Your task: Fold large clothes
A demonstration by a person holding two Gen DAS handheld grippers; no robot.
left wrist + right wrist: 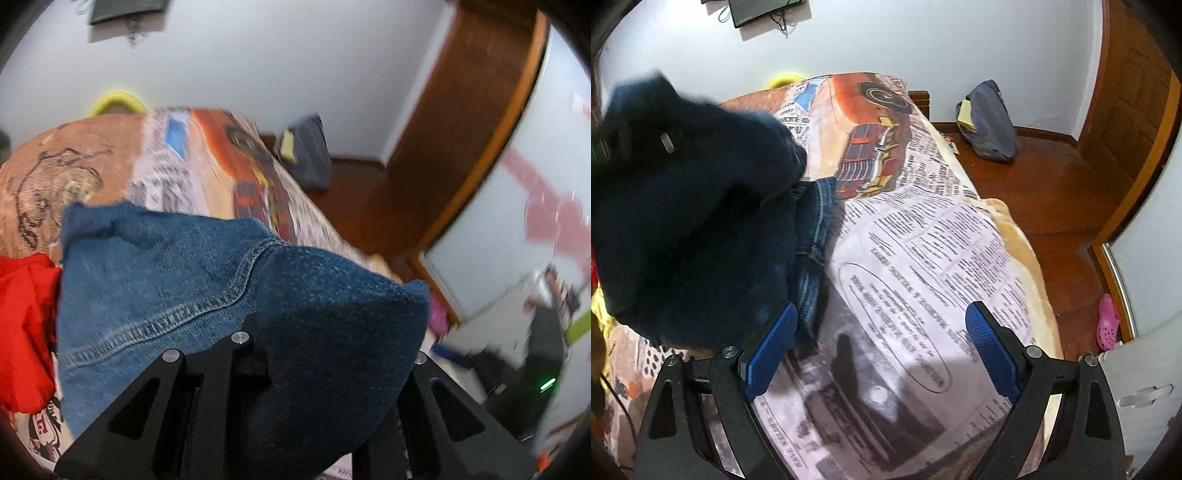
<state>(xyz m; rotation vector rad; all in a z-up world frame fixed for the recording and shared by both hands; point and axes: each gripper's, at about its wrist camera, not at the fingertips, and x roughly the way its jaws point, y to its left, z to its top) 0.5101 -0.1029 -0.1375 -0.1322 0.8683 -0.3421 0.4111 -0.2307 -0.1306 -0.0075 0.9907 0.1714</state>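
Observation:
Blue denim jeans [177, 280] fill the lower middle of the left wrist view, lifted above the bed. My left gripper [295, 354] is shut on the jeans, and the cloth drapes over and hides its fingertips. In the right wrist view the jeans [694, 221] hang as a dark bunch at the left, over the bed. My right gripper [882, 343] is open and empty, its blue pads [991, 350] spread wide above the blanket, just right of the jeans.
The bed carries a newspaper-and-car print blanket [923, 240]. A red garment [22, 332] lies at the left. A dark bag [990, 122] sits on the wooden floor by the wall. A pink shoe [1108, 321] lies near a wooden door frame [480, 155].

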